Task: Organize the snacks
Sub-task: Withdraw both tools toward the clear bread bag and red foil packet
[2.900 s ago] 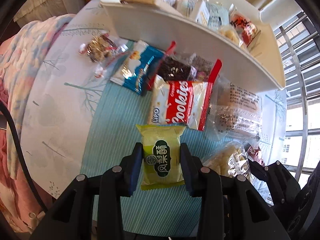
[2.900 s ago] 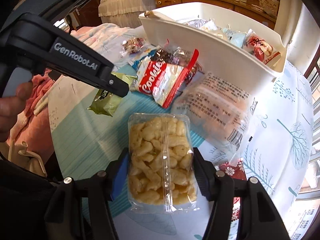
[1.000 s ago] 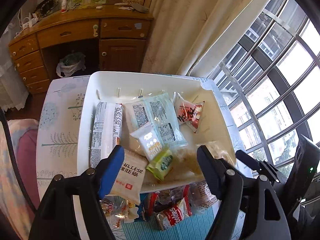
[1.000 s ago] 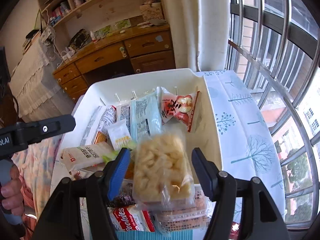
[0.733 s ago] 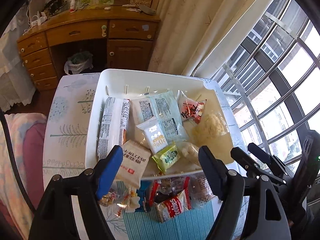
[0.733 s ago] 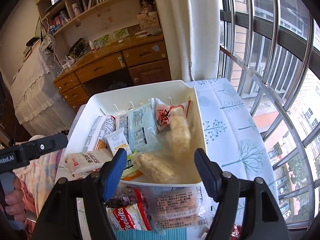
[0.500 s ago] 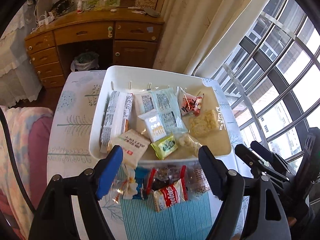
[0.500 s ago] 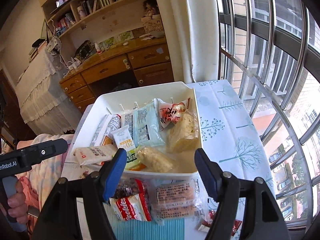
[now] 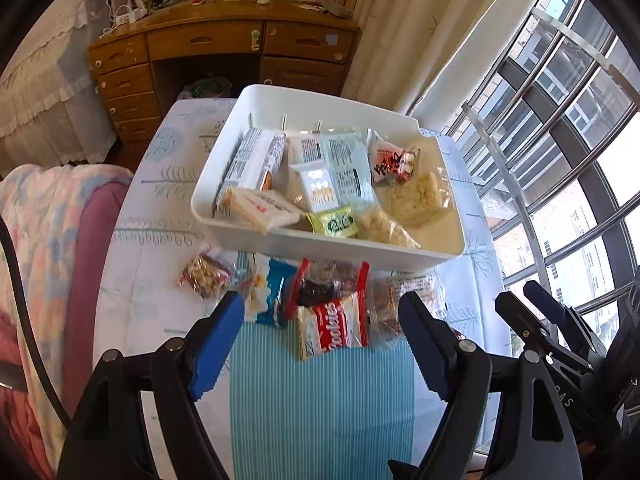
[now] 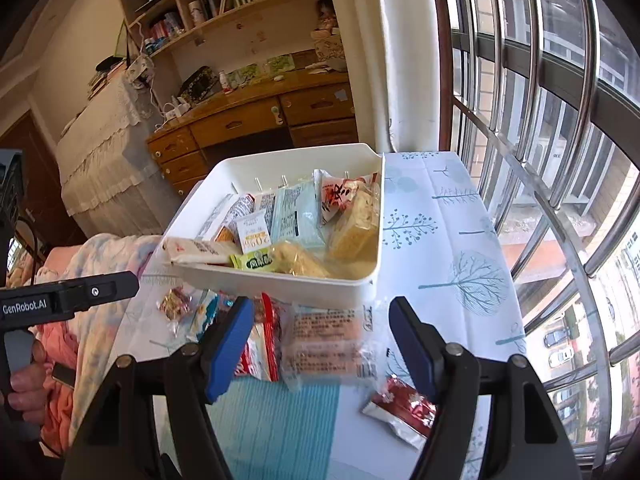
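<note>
Nearest the cameras, the left gripper [image 9: 320, 336] and the right gripper [image 10: 320, 344] are both seen spread wide with nothing between the fingers, held above the table short of the white bin [image 9: 320, 250]. Seconds earlier a green pastry packet was clamped in the left and a clear bag of puffed snacks in the right; both have since been released and the grippers drawn back.

Just in front of the bin, several packets are left on the table: the red Cookies pack [image 9: 334, 330], a blue wrapper [image 9: 272, 298], a clear biscuit pack [image 10: 328, 346] and a small red sachet [image 10: 402, 410].

Inside the bin, the green packet [image 9: 334, 222] lies against the near wall and the puffed snack bag [image 9: 416, 200] toward the right side. Two more items are thus judged sorted, with the table packets remaining.
</note>
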